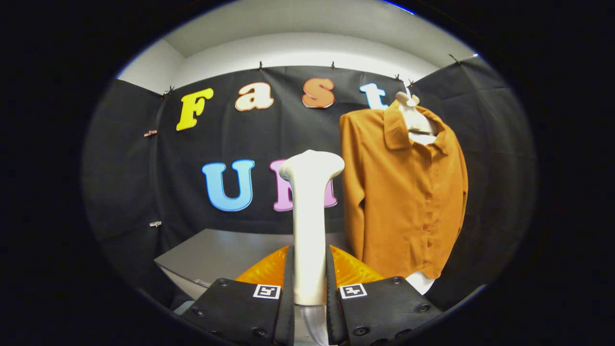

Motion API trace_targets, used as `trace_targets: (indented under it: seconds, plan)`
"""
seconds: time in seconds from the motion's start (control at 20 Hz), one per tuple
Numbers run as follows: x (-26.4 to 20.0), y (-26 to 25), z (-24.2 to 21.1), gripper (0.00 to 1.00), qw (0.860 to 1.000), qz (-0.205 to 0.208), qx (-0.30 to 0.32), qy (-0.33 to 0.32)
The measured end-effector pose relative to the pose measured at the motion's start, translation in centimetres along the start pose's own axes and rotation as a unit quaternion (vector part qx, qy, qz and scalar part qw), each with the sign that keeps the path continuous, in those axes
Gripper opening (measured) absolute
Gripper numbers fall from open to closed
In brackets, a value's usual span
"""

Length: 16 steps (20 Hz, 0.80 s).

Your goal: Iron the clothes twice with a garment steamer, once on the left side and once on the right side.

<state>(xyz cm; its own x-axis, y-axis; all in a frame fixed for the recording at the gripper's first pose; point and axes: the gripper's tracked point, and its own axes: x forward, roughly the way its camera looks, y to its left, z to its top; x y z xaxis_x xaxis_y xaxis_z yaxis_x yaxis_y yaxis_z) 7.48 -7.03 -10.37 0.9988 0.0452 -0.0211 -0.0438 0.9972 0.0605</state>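
A white garment steamer (pixel 310 211) stands upright between my fingers, its head at the top facing away from me. My gripper (pixel 310 283) is shut on the steamer's handle, both fingers pressed against its sides. A brown-orange button shirt (pixel 403 192) hangs on a white mannequin torso (pixel 415 120) to the right of the steamer and a little beyond it. The steamer head is apart from the shirt's left sleeve, level with its chest.
A grey table (pixel 216 254) lies below and behind the steamer, its near-left corner toward me. Black cloth walls close the booth at the back and on both sides. A white base (pixel 423 283) shows under the shirt's hem.
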Motion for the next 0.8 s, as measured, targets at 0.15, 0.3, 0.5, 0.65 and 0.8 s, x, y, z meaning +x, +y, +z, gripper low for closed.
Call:
trace_targets:
  seconds: [0.15,0.3,0.5,0.65,0.8]
  plan:
    - [-0.7,-4.2,2.8,0.3,0.999,-0.01,-0.006,-0.052]
    - [-0.5,-8.7,3.8,0.3,0.997,-0.027,0.002,-0.071]
    - [0.7,-13.6,3.9,0.3,0.994,-0.049,0.008,-0.097]
    - [2.5,-16.0,2.2,0.3,0.994,-0.06,0.012,-0.086]
    - [4.1,-17.0,0.2,0.3,0.996,-0.057,0.021,-0.068]
